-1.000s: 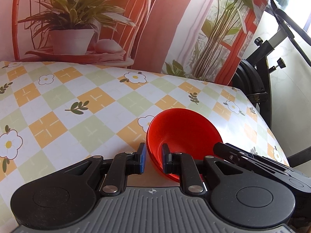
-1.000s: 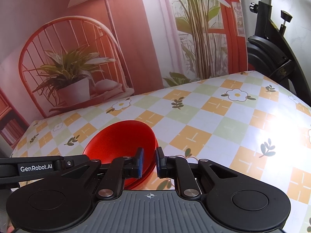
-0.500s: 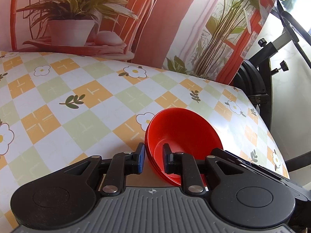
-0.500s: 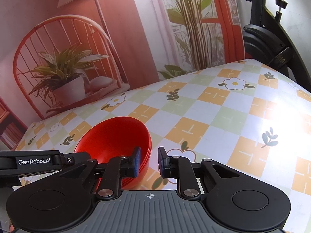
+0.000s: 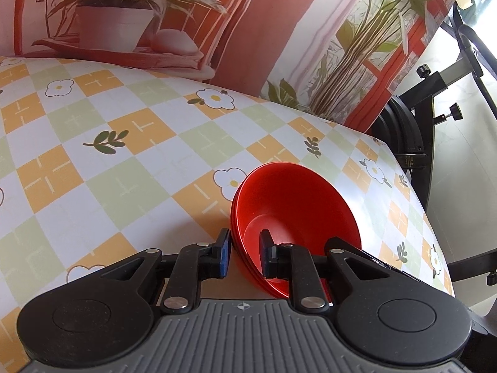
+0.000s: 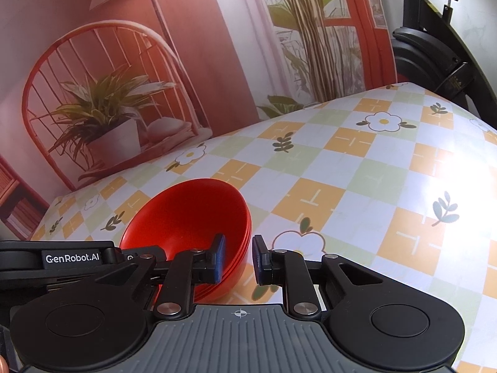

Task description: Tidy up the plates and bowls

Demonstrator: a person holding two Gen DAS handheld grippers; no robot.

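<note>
A stack of glossy red plastic bowls (image 5: 298,214) rests on the checked, flower-printed tablecloth (image 5: 124,168). The left gripper (image 5: 245,256) straddles its rim at nine o'clock, the right gripper (image 6: 238,258) at three o'clock; both stand parted, neither clenched.

Table (image 6: 357,168) under checked floral cloth, stack of red bowls (image 6: 189,214) on it, seemingly three nested

You get bright daylight from the right; glare washes out the tablecloth (image 6: 459,180) at right. Everything is sharp, with fisheye bending and dark corners.
</note>
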